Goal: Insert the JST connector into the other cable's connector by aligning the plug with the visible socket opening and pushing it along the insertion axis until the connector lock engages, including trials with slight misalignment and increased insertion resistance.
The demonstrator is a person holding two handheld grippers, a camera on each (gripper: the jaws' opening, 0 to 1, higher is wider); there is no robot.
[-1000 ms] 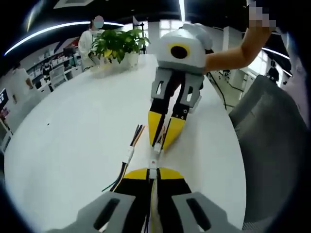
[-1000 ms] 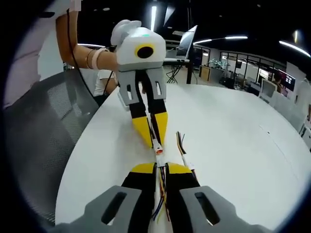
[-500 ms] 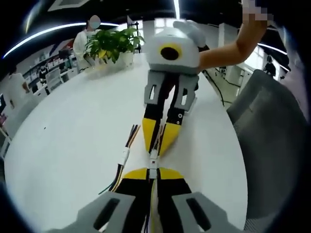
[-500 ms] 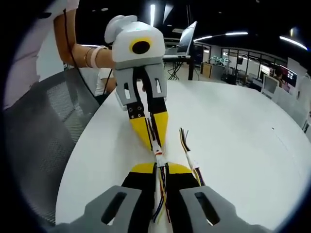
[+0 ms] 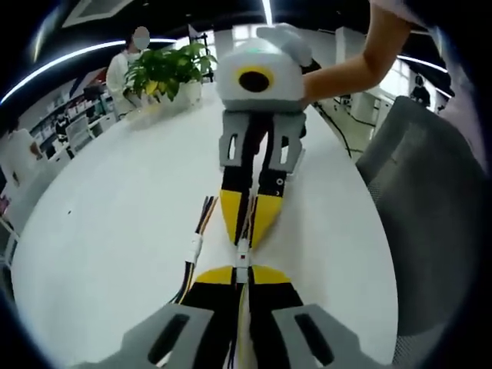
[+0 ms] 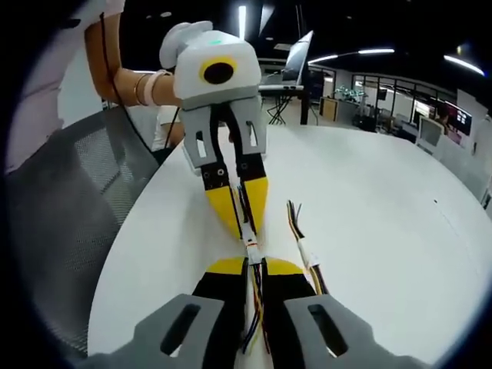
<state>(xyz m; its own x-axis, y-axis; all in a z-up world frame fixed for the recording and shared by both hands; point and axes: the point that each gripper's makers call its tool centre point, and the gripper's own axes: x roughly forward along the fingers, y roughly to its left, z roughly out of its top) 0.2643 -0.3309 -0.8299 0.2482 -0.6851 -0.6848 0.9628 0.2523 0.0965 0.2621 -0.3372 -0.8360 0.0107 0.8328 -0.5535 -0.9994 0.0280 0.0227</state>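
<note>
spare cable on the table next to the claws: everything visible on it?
The spare cable lies loose and flat on the white table, beside the two meeting claws and touching neither. A small white connector sits mid-length; thin yellow, dark and orange wires fan out bare at one end and run on from the other. In the left gripper view it lies at.

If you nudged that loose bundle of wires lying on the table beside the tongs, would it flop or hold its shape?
The spare cable would probably flop: its thin wires splay loosely at the end. It looks light and would likely slide on the smooth white table. Its small white connector seems the only stiff part.
</note>
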